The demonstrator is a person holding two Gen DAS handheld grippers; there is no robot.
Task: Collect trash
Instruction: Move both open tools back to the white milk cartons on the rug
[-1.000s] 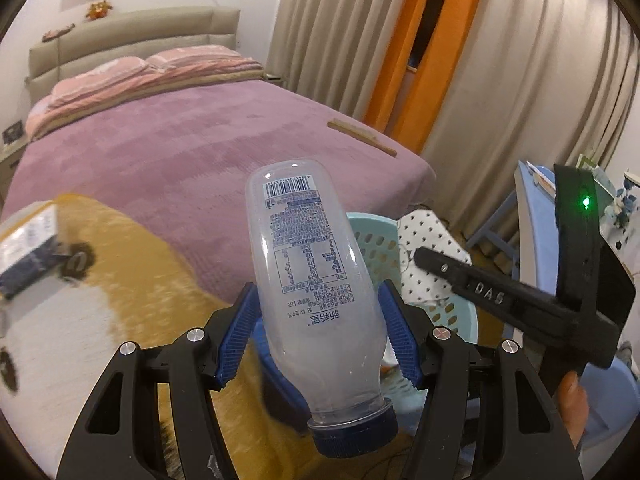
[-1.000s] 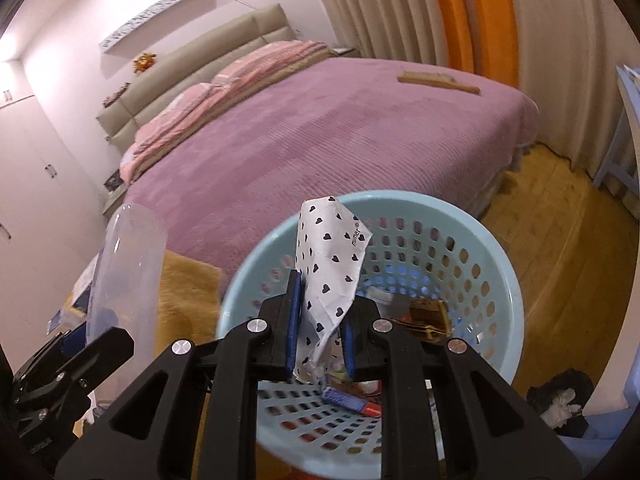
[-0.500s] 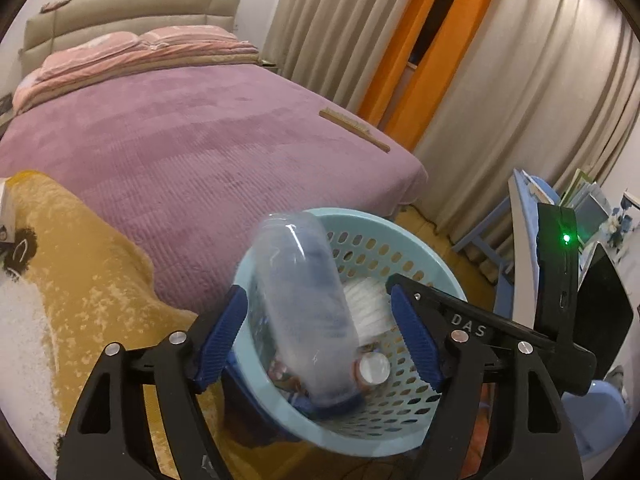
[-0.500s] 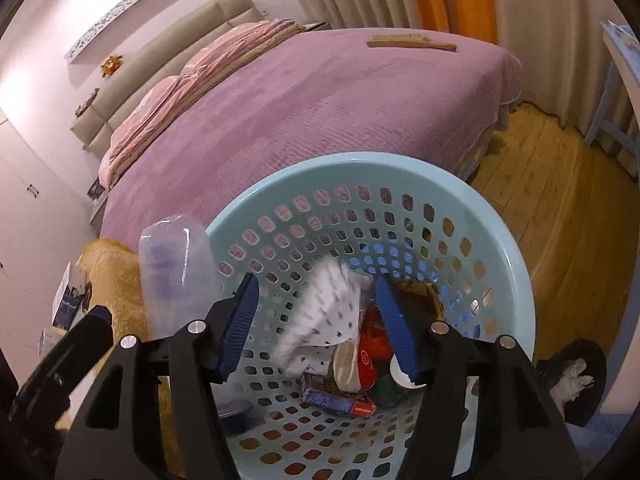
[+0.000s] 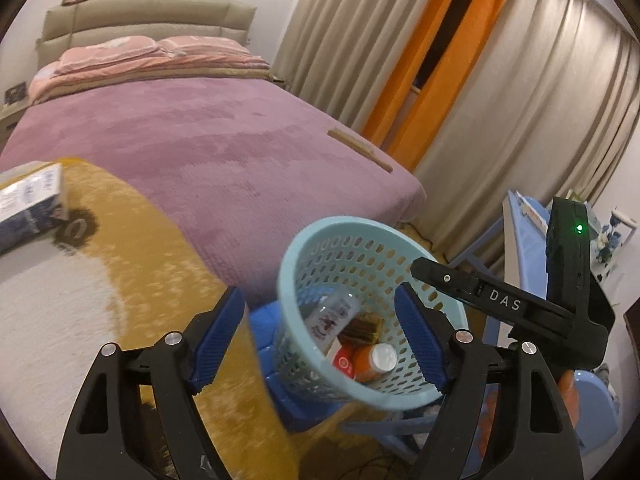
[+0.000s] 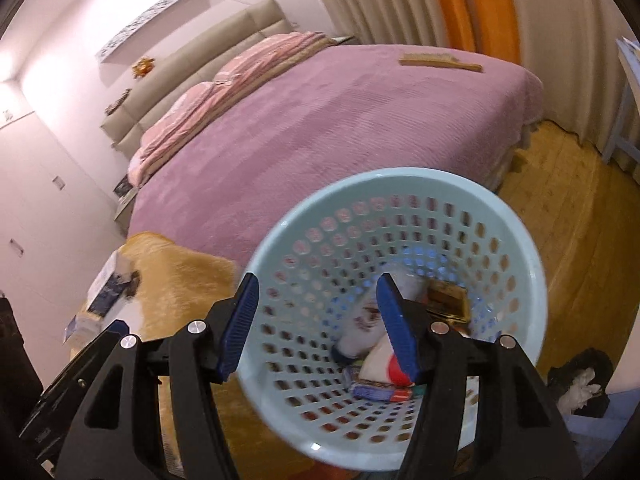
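A light blue perforated basket stands beside the bed and holds trash. The clear plastic bottle lies inside it with a gold packet, an orange capped bottle and a blue wrapper. My left gripper is open and empty above the basket's near rim. My right gripper is open and empty over the basket. The right gripper's body shows at the right of the left wrist view.
A purple bed lies behind, with a wooden brush on its far edge. A yellow and white rug carries a blue and white box. A blue chair and curtains stand right.
Both grippers opened. The bottle dropped from my left gripper and the dotted paper from my right gripper into the basket. Both grippers have since drawn back from the basket.
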